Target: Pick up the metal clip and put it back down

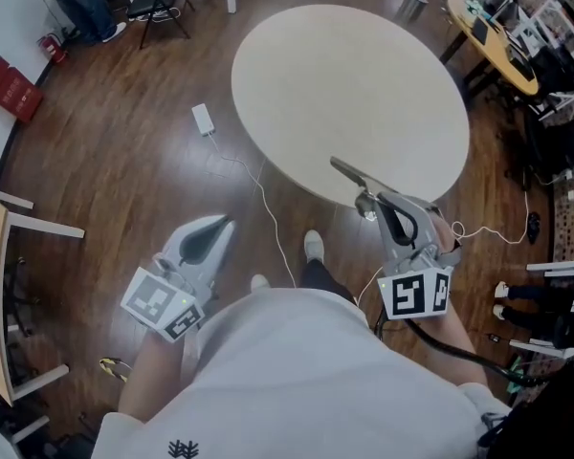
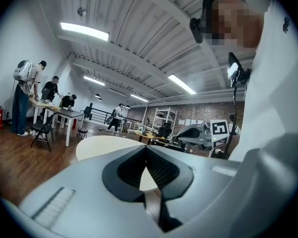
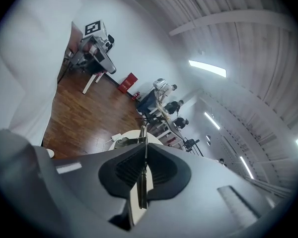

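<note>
Right gripper (image 1: 373,202): jaws shut on the metal clip, pads pressed flat against it.
Metal clip (image 1: 348,172): a thin flat strip sticking out past the jaw tips toward 10 o'clock in the head view; seen edge-on (image 3: 144,180) in the right gripper view.
Left gripper (image 1: 226,222): jaws together at the tips, nothing between them (image 2: 146,149); held over the floor, well apart from the clip.
Round table (image 1: 344,84): cream top at 12 o'clock from the person; the clip lies over its 6 o'clock rim.
White adapter (image 1: 203,119): on the wooden floor (image 1: 105,161) at 9 o'clock from the table, its cable trailing.
</note>
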Demonstrator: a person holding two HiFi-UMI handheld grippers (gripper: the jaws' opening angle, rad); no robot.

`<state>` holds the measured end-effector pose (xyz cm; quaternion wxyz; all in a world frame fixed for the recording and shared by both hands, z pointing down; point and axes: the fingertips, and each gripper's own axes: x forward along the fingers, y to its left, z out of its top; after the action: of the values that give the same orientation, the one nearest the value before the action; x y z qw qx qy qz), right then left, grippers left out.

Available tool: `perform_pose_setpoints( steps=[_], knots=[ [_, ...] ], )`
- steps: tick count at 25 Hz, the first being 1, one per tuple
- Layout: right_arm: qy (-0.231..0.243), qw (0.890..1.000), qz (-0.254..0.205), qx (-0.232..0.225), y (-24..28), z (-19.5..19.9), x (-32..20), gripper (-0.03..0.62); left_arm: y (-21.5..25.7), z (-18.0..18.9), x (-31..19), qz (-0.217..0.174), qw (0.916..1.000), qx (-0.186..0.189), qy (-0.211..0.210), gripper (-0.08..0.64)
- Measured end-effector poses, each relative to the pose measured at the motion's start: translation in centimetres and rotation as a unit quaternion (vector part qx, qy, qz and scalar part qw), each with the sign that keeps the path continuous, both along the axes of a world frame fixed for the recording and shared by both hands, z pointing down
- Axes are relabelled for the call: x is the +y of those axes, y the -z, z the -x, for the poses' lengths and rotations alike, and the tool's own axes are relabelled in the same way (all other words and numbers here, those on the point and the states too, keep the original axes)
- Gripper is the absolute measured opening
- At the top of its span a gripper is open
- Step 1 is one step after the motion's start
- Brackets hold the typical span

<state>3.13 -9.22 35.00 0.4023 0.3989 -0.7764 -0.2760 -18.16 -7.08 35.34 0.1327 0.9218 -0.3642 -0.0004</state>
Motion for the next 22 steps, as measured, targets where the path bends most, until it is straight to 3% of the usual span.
perform_pose_setpoints(
  steps=[5, 12, 22],
  knots=[
    [0.003, 1.0, -0.011, 0.0, 1.9, 0.6, 2.2, 0.008, 0.1, -0.4, 0.9, -0.007, 0.9999, -0.002, -0.009, -0.003],
    [0.003, 1.0, -0.014, -0.001, 1.7, -0.2, 1.2, 0.008, 0.6, -1.4, 1.2, -0.019, 0.9996, 0.014, -0.016, -0.002],
    [-0.007, 0.999, 0.033, 0.011, -5.3, -5.3, -5.6, 0.008, 0.6, -3.0, -1.3, -0.016, 0.9998, 0.01, 0.005, -0.002]
  ],
)
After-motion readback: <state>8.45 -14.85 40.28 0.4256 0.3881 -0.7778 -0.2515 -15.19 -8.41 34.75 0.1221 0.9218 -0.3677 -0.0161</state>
